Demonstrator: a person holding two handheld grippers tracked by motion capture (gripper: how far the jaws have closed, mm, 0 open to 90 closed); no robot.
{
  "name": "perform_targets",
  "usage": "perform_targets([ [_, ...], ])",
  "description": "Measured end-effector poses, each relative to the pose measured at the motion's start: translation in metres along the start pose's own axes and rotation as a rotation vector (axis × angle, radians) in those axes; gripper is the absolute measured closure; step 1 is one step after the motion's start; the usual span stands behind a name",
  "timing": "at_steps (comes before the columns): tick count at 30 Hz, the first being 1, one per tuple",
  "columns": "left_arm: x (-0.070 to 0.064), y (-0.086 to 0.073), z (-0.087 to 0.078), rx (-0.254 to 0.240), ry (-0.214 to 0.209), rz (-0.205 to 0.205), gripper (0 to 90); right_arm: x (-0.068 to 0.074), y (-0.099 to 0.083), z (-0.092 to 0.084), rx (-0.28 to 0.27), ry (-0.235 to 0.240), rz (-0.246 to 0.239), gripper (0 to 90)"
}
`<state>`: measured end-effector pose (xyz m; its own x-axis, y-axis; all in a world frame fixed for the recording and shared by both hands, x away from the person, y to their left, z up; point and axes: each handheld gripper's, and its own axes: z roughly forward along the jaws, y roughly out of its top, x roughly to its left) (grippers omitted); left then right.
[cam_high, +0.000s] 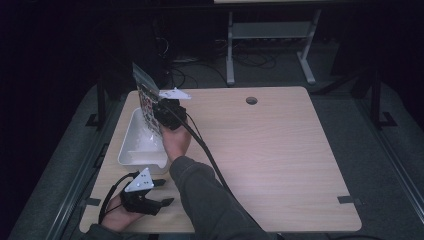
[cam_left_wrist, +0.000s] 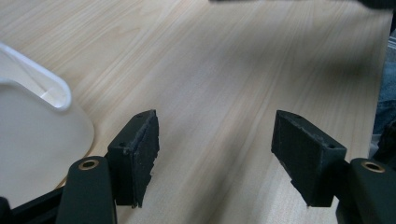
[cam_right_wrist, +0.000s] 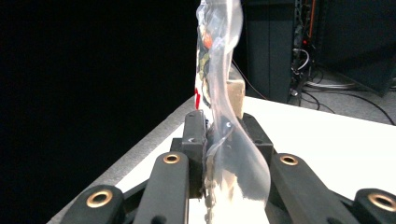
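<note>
- Two claws in play. My left gripper (cam_high: 159, 192) sits near the table's (cam_high: 280, 150) front edge, jaws spread wide with nothing between them, just bare wood grain ahead in the left gripper view.
- White tub (cam_high: 137, 145) lies just up and to the left of that idle claw, its rounded corner (cam_left_wrist: 37, 116) beside the left jaw but not touching it.
- Moving right: my right gripper (cam_high: 159, 119) is clamped tight on the snack packet (cam_high: 146, 100), pads pinching its lower part, packet standing upright and poking above the claw, right over the tub's far end.
- In the right gripper view the clear, crinkly film (cam_right_wrist: 219, 93) rises straight out from between the jaws.
- Risks, as I judge them: the film looks slick, so it could slide through the pads; let go too high and it may flop past the tub's rim onto the table; a hard squeeze might crush what's inside.
- Labels: I see red and dark printing on the packet, but it's too small and blurred to read any brand or word.
</note>
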<state>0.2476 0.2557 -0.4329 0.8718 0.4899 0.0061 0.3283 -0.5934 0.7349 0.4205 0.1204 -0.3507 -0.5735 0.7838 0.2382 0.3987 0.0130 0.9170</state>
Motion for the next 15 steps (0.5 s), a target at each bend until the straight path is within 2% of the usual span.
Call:
perform_targets([
  [3, -0.0002, -0.0001, 0.0004, 0.003, -0.001, 0.003, 31.4, 0.0003, -0.0032, 0.0019, 0.0, 0.001, 0.011, 74.8],
  [7, 0.0007, -0.0005, 0.0006, 0.005, 0.0, 0.004, 31.4, 0.0028, -0.0078, 0.0039, 0.013, 0.007, -0.018, 72.8],
  [10, 0.0012, -0.0007, 0.0004, 0.007, 0.001, 0.002, 31.3, 0.0019, -0.0074, 0.0025, 0.021, 0.024, -0.025, 66.7],
  [12, 0.0007, -0.0007, 0.0008, 0.008, 0.003, 0.003, 31.3, -0.0015, -0.0067, 0.0035, 0.05, 0.06, -0.02, 62.7],
  [13, 0.0007, -0.0007, 0.0008, 0.008, 0.003, 0.003, 31.3, -0.0015, -0.0067, 0.0035, 0.05, 0.06, -0.02, 62.7],
  [15, 0.0006, -0.0007, 0.0012, 0.01, 0.004, 0.005, 31.3, -0.0039, -0.0075, 0.0049, 0.084, 0.077, -0.034, 69.8],
])
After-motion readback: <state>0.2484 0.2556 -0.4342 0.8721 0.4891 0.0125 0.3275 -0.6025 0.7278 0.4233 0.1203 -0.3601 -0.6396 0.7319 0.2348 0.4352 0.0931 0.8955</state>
